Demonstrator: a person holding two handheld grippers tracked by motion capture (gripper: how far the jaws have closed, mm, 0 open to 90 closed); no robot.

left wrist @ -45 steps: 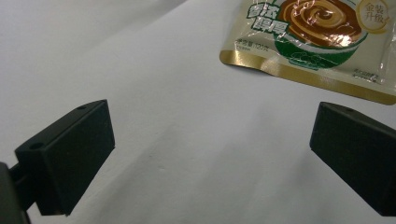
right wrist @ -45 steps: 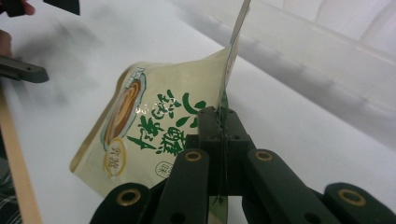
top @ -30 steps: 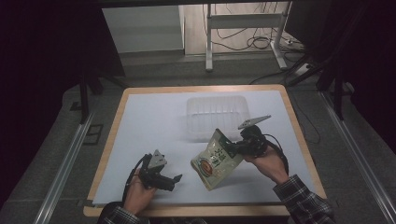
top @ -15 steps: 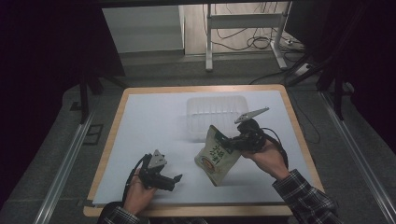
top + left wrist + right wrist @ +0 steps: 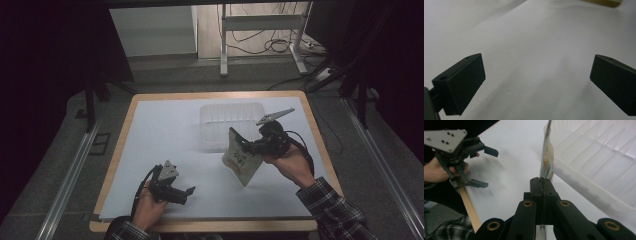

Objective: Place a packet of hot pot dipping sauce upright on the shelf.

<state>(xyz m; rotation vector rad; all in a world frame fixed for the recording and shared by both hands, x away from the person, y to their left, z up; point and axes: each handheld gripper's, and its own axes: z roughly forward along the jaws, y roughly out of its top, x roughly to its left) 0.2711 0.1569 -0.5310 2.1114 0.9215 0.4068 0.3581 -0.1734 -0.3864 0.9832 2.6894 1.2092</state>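
My right gripper has its jaws pressed together on the top edge of a flat snack packet, which hangs tilted above the white worktop, clear of it as far as I can judge from the high view. In the right gripper view the packet stands edge-on just beside the clear plastic tray. My left gripper rests low near the worktop's front edge, jaws spread with nothing between them.
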